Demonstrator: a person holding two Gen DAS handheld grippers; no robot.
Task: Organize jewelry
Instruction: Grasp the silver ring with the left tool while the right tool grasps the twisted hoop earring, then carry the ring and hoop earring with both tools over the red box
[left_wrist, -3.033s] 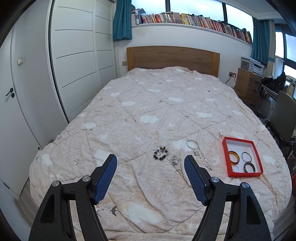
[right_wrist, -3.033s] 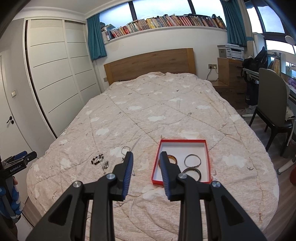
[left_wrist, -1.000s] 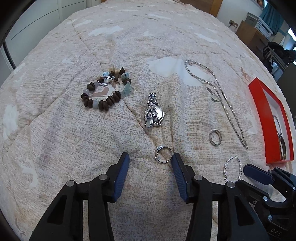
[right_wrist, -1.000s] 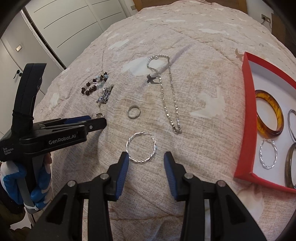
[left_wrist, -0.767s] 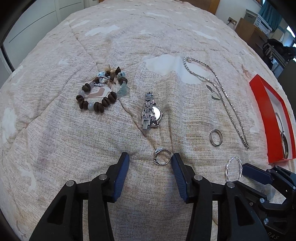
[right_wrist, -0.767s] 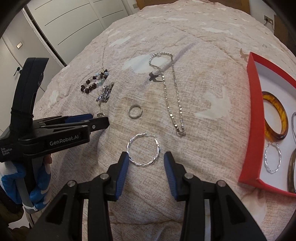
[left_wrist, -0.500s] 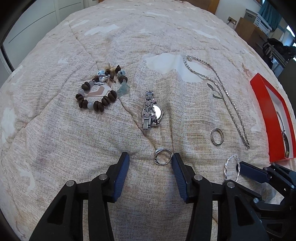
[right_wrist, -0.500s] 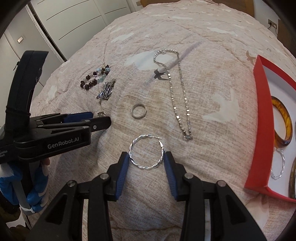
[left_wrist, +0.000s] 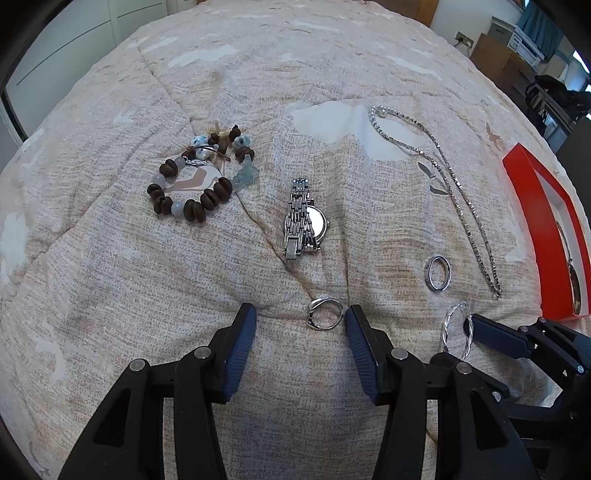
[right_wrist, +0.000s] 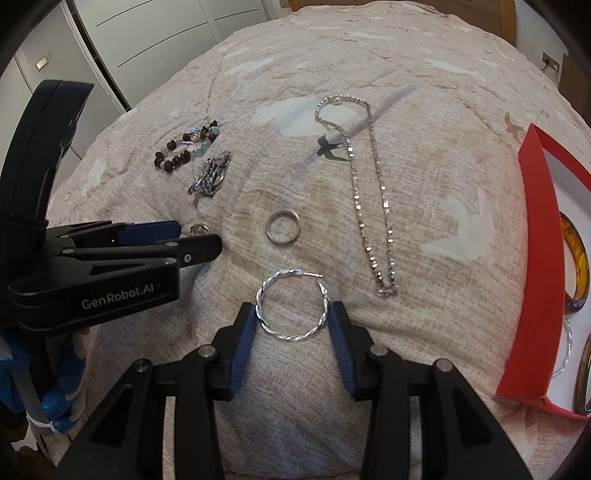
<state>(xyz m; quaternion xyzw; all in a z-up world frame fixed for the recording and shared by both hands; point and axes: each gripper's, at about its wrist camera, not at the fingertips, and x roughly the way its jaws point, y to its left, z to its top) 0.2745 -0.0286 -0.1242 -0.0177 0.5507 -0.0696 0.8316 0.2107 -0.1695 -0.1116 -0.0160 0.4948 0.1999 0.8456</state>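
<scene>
Jewelry lies loose on a beige quilt. My left gripper (left_wrist: 299, 314) is open and low over a small silver ring (left_wrist: 314, 308), which lies between its blue pads close to the right one. My right gripper (right_wrist: 291, 310) is open too, and a twisted silver hoop earring (right_wrist: 295, 338) lies flat between its fingertips, its sides right at both pads. Further off lie a plain band ring (left_wrist: 428, 273), a silver watch (left_wrist: 304, 221), a brown and blue bead bracelet (left_wrist: 219, 190) and a silver chain necklace (left_wrist: 376, 115). A red box (right_wrist: 535, 221) stands to the right.
Inside the red box lie an amber bangle (right_wrist: 580, 258), a second twisted hoop (right_wrist: 565, 350) and a dark bangle at the frame edge. A hand in a blue and white glove (right_wrist: 55, 406) holds the left gripper. White wardrobe doors stand behind the bed on the left.
Both grippers came down from a high view of the bed to the jewelry. Over the last second the right gripper crept forward until the hoop lay between its fingertips; the left one stayed put.
</scene>
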